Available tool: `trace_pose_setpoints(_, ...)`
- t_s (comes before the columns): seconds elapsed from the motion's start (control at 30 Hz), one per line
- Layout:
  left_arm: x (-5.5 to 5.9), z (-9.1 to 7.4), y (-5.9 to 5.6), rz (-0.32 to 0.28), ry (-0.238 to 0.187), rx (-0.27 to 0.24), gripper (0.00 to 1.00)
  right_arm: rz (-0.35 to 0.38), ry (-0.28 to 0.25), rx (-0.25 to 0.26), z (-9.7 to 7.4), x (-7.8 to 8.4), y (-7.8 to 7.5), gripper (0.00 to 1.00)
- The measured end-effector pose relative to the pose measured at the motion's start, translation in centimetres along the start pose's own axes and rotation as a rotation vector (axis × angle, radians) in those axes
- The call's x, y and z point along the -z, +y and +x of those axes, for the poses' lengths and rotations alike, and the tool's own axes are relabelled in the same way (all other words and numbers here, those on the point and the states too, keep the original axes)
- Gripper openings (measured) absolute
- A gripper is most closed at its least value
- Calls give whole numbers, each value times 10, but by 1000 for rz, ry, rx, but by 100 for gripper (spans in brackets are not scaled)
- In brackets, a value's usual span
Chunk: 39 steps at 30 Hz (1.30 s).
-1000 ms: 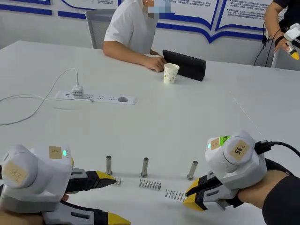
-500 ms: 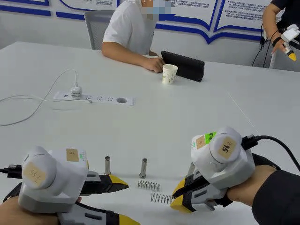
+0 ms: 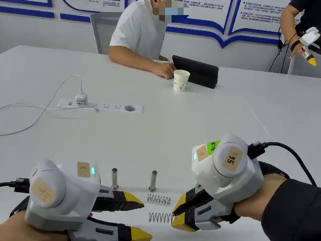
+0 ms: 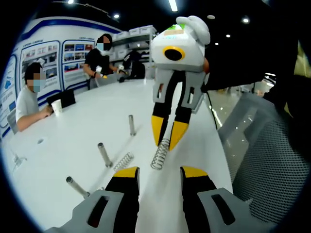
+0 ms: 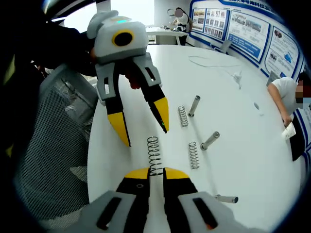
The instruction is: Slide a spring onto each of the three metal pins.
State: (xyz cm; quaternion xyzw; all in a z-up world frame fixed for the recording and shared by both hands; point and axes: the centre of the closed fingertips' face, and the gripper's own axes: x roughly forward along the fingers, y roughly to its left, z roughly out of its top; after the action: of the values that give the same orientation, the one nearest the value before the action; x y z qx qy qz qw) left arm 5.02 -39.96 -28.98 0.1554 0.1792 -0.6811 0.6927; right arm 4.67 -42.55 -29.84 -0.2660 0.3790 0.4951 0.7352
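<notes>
Spring number one is gripped, the first says: the right gripper has its jaws closed on the near end. The coil juts out level toward the left gripper, whose jaws stand apart around nothing. Whether the coil is clear of the table, he cannot tell.

And the pins? asks the second.

All bare and upright in a row, with the middle pin nearest the held coil. The first reckons the free end should be tipped down over a pin's top, so that coil and pin share one line, then lowered gently. Held by one end, the coil may sag or wobble.

What stands in the way?

A second spring and a third spring lie just beside the pins. A careless sweep could roll them or topple a pin. The left gripper's tips are near the free end and might steady it. The paper cup and power strip sit well apart.
</notes>
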Motion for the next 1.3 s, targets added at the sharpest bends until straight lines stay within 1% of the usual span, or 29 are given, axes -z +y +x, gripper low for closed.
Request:
trace_pose_setpoints(0.2,-1,2,-4,11,-1,12,29,-24,1,-15,1,-6,5,11)
trace_pose_setpoints(0.33,-2,3,-5,26,-3,14,23,-37,7,-25,1,-8,9,11)
trace_pose_setpoints(0.53,-4,4,-10,55,-6,29,14,-45,10,-33,0,-10,13,11)
trace_pose_setpoints(0.83,-5,4,-10,64,-5,26,13,-55,6,-29,-6,-15,14,11)
trace_pose_setpoints(1.3,-3,3,-9,78,3,19,12,-78,-41,-23,-16,-39,17,11)
